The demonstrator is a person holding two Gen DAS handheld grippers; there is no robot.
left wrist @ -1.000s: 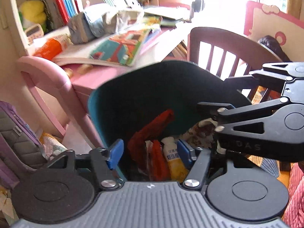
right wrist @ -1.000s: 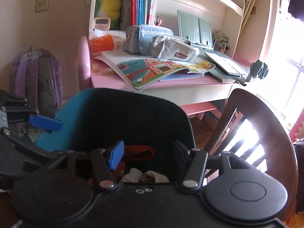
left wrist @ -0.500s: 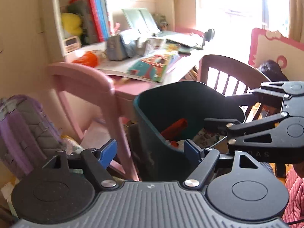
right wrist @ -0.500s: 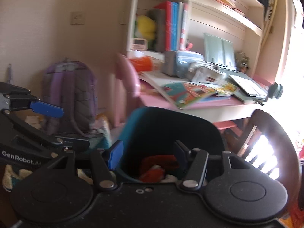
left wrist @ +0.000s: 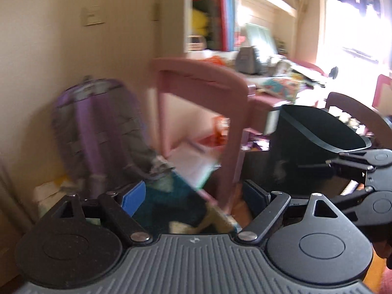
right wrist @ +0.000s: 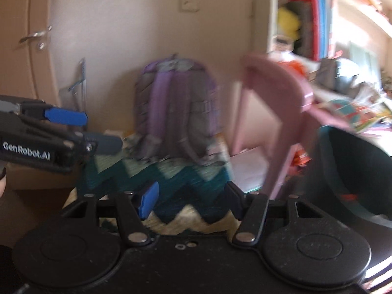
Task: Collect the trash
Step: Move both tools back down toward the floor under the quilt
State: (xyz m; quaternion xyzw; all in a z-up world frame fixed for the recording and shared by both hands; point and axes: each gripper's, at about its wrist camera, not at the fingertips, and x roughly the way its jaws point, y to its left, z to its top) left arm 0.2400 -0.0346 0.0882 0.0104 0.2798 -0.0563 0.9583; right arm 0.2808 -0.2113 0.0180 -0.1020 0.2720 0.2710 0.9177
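We have both sets of fingers spread and carrying nothing: left gripper (left wrist: 193,198) and right gripper (right wrist: 192,199) face the purple backpack (right wrist: 175,112) on the zigzag rug (right wrist: 171,181). The trash bin (right wrist: 355,171) sits at the right edge of both views, nearer our right gripper. Motion blur hides any loose trash; white scraps (left wrist: 51,191) at lower left may be next.
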